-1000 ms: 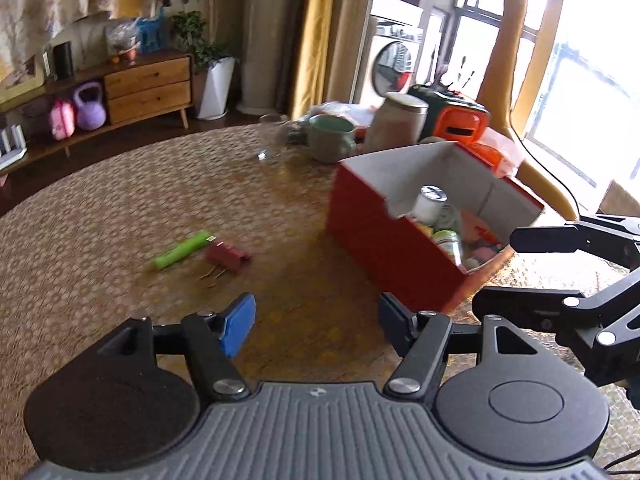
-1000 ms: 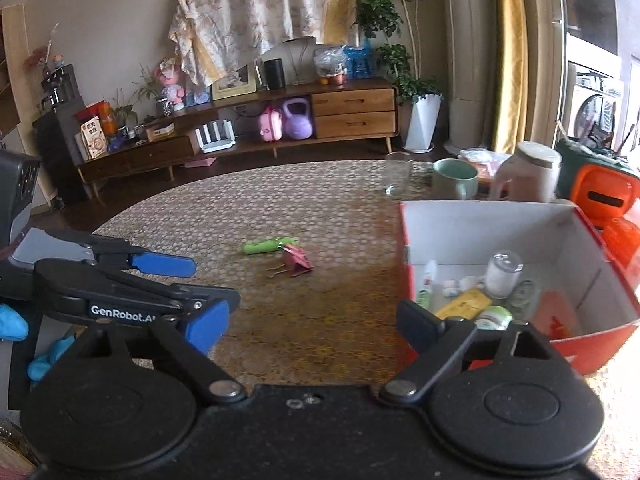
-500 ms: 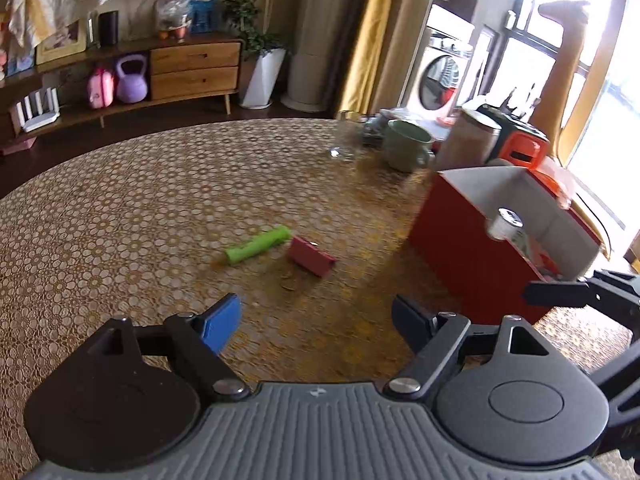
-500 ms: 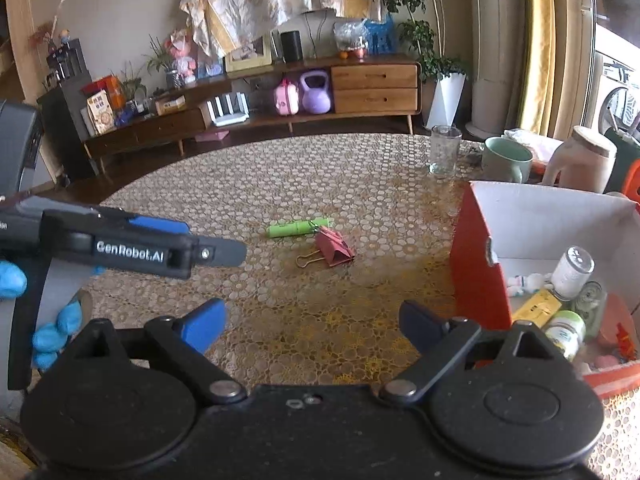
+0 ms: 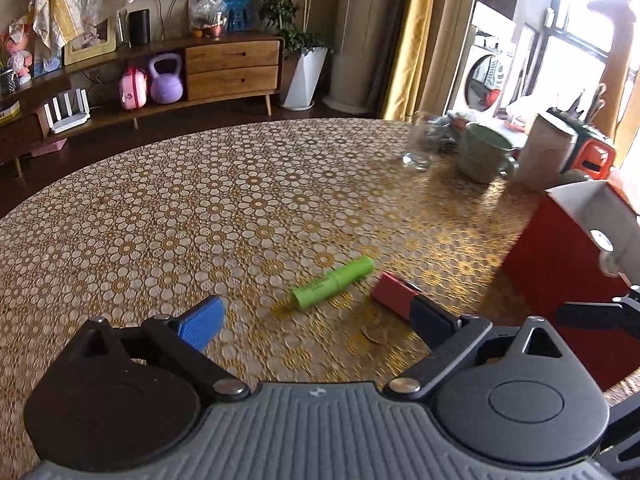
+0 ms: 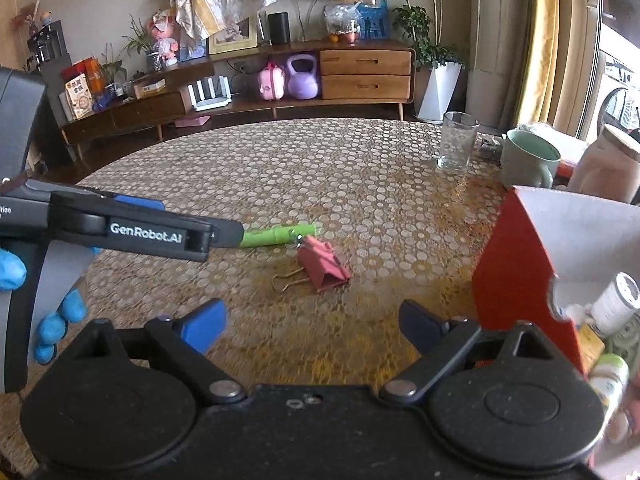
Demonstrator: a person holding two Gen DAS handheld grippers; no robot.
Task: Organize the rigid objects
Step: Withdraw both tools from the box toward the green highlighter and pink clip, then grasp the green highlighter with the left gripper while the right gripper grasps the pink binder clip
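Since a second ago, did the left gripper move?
Yes. The left gripper swung leftward, away from the red box, and closer to the green tube and pink clip, which now sit between its open jaws.

Green tube (image 5: 332,283) beside red clip (image 5: 394,294) — jaws apart

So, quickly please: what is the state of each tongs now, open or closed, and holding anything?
Left tongs: open, holding nothing, above the green plastic tube.
Right tongs: open, holding nothing.
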